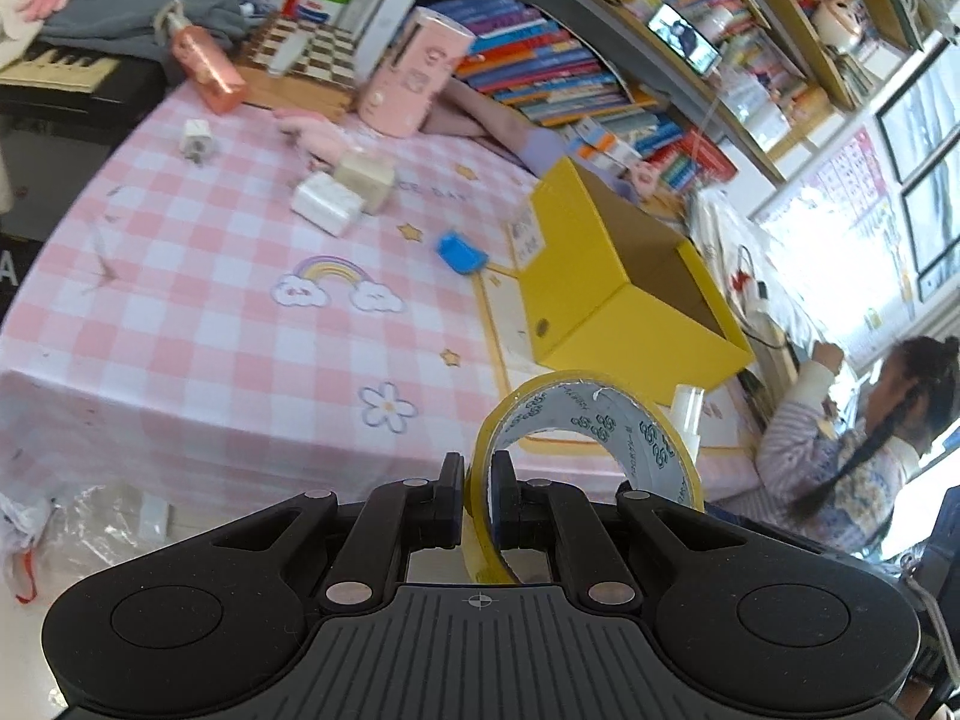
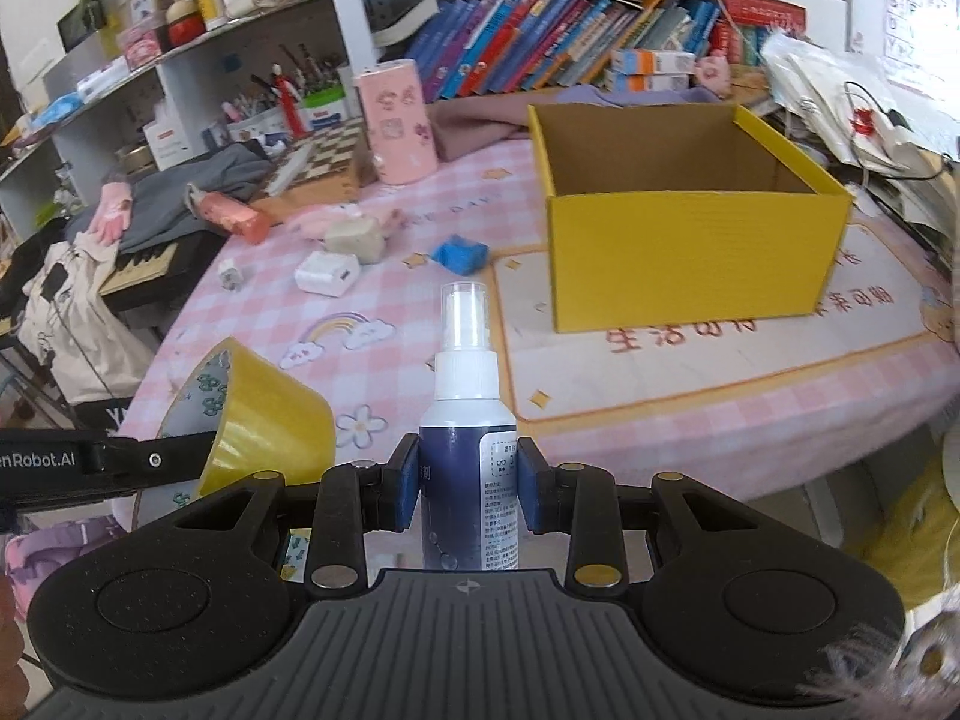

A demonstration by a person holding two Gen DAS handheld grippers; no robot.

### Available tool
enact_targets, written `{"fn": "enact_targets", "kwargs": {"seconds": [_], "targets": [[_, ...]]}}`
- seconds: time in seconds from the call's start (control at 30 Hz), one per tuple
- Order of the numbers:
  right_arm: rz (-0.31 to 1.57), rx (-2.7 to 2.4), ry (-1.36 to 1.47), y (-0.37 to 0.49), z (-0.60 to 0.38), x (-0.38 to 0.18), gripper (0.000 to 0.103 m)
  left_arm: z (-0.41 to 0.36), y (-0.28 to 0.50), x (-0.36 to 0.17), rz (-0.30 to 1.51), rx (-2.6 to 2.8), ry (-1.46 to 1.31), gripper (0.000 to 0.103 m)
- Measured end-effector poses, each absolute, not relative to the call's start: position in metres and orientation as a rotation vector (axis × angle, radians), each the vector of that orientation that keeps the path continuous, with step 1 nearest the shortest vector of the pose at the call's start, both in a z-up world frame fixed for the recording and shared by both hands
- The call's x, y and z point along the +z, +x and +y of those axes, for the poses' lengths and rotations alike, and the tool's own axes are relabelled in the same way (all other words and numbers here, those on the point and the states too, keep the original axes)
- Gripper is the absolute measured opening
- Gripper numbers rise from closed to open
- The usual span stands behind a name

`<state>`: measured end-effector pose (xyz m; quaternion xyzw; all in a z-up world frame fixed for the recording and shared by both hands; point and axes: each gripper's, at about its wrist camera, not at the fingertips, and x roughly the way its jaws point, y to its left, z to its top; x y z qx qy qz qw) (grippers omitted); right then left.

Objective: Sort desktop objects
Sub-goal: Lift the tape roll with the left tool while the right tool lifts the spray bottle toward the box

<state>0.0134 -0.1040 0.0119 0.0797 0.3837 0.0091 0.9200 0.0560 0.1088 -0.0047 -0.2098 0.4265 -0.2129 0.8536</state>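
Left gripper [image 1: 477, 483]: I have its jaws pinched on the wall of a roll of glossy yellowish clear tape [image 1: 591, 447], one pad inside the ring, one outside; the roll hangs in the air off the table's near edge.
Right gripper [image 2: 468, 483]: I have its blue pads clamped on a smooth dark-blue plastic spray bottle with a white collar and clear cap [image 2: 468, 420], upright, also off the near edge.
Box: open yellow corrugated cardboard box [image 2: 696, 258], brown inside, square-cornered, standing on a printed mat toward the table's right.
Table: soft pink-and-white checked cloth [image 2: 252, 312], draped over the near edge.
Open room: I see bare cloth between the box and the near edge.
Clutter: white charger block [image 2: 327, 273], blue crumpled piece [image 2: 459, 255], well left of the box.
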Motion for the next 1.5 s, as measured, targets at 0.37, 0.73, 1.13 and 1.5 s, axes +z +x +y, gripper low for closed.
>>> {"fn": "enact_targets", "kwargs": {"seconds": [0.37,0.73,1.13,1.5], "targets": [[0.800,-0.067,0.173,-0.006,-0.122,0.010,0.030,0.079,0.062,-0.003,0.918,-0.546,-0.390,0.007],[0.815,-0.121,0.202,-0.011,-0.146,0.008,0.030,0.048,0.071,-0.007,0.961,-0.591,-0.364,0.007],[0.831,-0.160,0.276,-0.005,-0.190,0.006,0.030,0.005,0.083,-0.002,0.968,-0.624,-0.313,0.007],[0.836,-0.192,0.317,-0.005,-0.220,0.003,0.030,-0.026,0.090,-0.005,0.990,-0.653,-0.281,0.007]]}}
